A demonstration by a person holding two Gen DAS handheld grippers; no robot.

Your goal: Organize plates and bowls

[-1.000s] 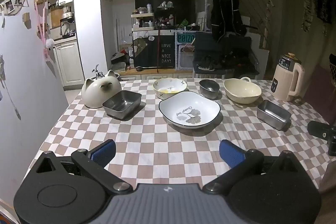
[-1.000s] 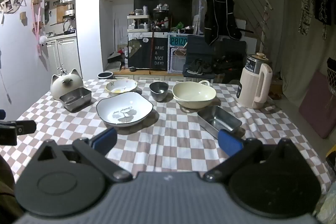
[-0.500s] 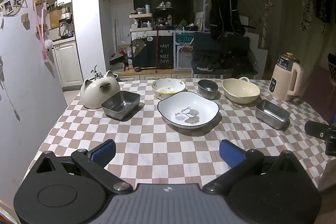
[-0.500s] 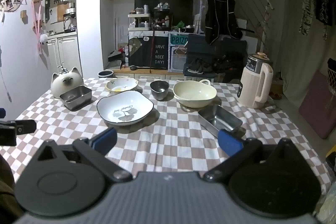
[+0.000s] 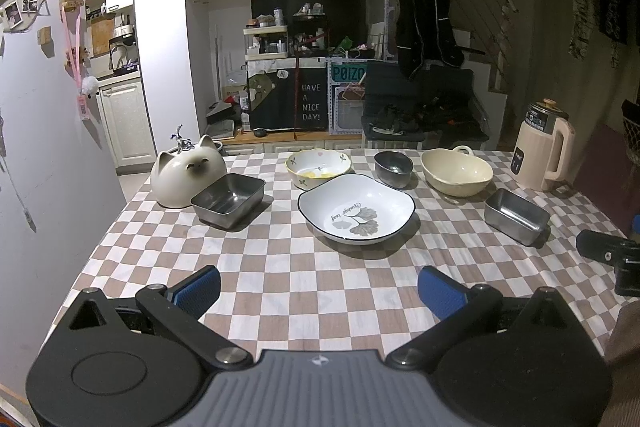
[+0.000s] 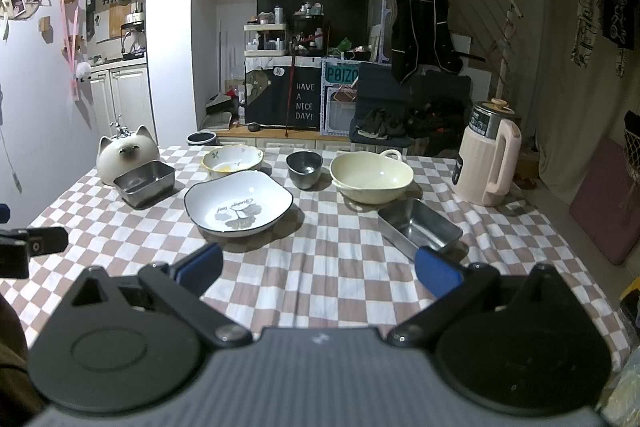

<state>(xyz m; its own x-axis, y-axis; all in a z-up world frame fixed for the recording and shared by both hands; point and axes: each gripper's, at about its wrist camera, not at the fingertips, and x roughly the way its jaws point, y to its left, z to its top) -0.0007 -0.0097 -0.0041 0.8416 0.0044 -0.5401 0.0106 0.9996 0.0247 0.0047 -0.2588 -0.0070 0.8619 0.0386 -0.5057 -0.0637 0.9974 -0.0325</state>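
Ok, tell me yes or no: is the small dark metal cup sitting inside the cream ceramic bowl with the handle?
No, the small dark metal cup stands on the checkered tablecloth beside the cream ceramic bowl with the handle.

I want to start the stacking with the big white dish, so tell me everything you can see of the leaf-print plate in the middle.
The leaf-print plate is a deep, rounded-square white dish, ceramic by its look, with a thin dark rim line. Grey leaves and a line of script are printed inside. It sits upright and empty on the checked tablecloth, mid-table, in front of the floral bowl and the small dark bowl. Nothing lies in it and neither gripper touches it.
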